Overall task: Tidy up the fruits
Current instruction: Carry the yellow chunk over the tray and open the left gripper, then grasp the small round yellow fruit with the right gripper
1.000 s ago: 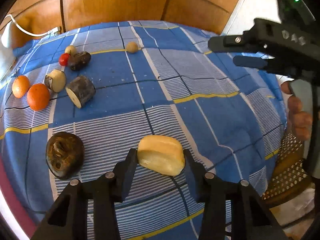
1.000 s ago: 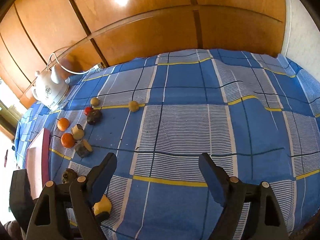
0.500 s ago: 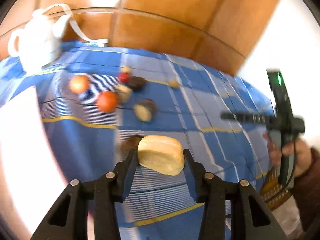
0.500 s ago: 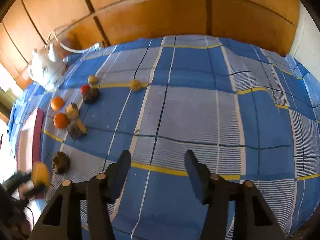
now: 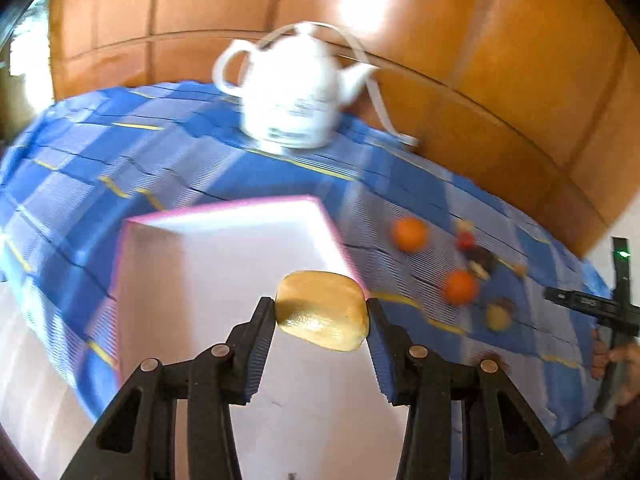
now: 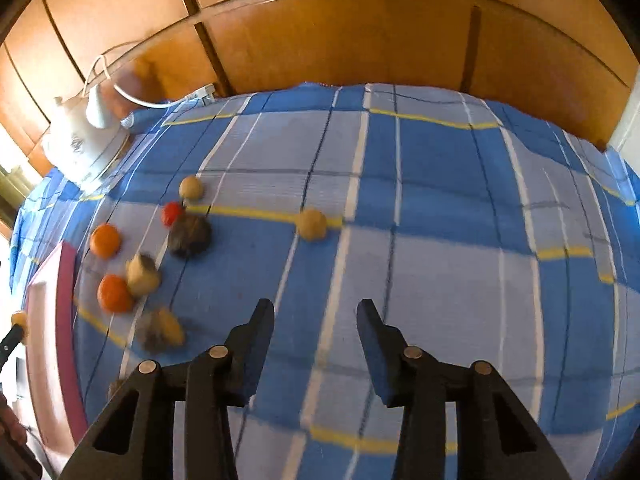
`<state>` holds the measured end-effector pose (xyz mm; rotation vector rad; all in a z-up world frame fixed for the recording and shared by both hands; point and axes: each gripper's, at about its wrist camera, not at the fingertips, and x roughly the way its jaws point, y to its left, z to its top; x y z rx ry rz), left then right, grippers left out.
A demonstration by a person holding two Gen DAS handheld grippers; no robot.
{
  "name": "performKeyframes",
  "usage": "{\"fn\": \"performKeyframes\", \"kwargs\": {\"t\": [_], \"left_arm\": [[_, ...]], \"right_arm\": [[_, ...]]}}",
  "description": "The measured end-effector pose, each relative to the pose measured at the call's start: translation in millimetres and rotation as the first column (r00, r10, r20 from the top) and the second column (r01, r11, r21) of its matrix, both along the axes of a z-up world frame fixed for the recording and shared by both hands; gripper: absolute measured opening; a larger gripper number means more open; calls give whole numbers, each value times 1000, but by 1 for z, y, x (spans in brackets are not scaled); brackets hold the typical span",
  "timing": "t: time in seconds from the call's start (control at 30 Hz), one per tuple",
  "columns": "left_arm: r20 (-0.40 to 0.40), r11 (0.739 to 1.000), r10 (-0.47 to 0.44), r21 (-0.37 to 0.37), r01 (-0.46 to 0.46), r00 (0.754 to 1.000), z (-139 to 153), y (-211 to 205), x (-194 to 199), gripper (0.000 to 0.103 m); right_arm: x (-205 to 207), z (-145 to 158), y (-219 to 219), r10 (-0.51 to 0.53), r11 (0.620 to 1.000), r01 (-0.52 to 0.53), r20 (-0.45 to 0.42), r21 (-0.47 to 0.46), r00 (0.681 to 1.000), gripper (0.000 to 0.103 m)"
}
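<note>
Fingers of the left gripper (image 5: 322, 312) clamp a pale yellow fruit chunk (image 5: 323, 310) above the white pink-rimmed tray (image 5: 224, 264) near the blue checked worktop's (image 6: 440, 280) left edge. Right gripper (image 6: 316, 320) fingers are closing, nothing between them. Beyond, two oranges (image 6: 105, 240) lie beside the tray.

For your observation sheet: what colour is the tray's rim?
Pink, on the tray; clearest from the left wrist view.

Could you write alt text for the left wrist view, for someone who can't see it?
The left gripper clamps a yellow fruit chunk above a white, pink-edged tray on a blue checked tablecloth. Behind sit a white teapot and blurred oranges with other fruit pieces, before wooden panelling.
</note>
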<state>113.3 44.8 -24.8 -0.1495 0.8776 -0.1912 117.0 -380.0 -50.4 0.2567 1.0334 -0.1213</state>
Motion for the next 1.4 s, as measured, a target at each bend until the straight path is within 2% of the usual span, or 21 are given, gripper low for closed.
{"fn": "performKeyframes", "kwargs": {"t": [0.13, 0.27, 0.33, 0.37, 0.43, 0.7, 0.97, 1.2, 1.4], "left_arm": [[-19, 994, 94, 56, -92, 995, -12, 22, 17, 47], [-20, 985, 161, 66, -160, 987, -18, 35, 17, 64], [-19, 983, 172, 62, -171, 985, -18, 37, 11, 66], [-19, 982, 178, 63, -176, 984, -18, 36, 6, 66], [-12, 982, 180, 68, -179, 984, -16, 35, -1, 66], [-18, 986, 161, 47, -160, 987, -15, 19, -31, 67], [-42, 989, 125, 82, -121, 991, -23, 5, -56, 69], [-21, 985, 153, 86, -151, 988, -19, 11, -69, 72], [-4, 982, 177, 73, -177, 984, -15, 21, -78, 76]], "right_arm": [[26, -6, 2, -6, 999, 6, 0, -34, 1000, 44], [48, -16, 2, -1, 998, -1, -32, -67, 999, 44], [54, -22, 1, 3, 997, -6, -55, -71, 998, 44], [57, -27, 1, 4, 997, -10, -76, -76, 997, 34], [61, -32, 0, 12, 997, -19, -96, -72, 995, 23], [46, -29, 1, 26, 997, -31, -77, -70, 997, 23], [7, -22, 19, 51, 998, -52, -43, -37, 998, 23], [-27, 1, 71, 194, 981, -193, 25, -28, 981, 23], [-46, 15, 132, 358, 934, -358, 66, -1, 932, 23]]}}
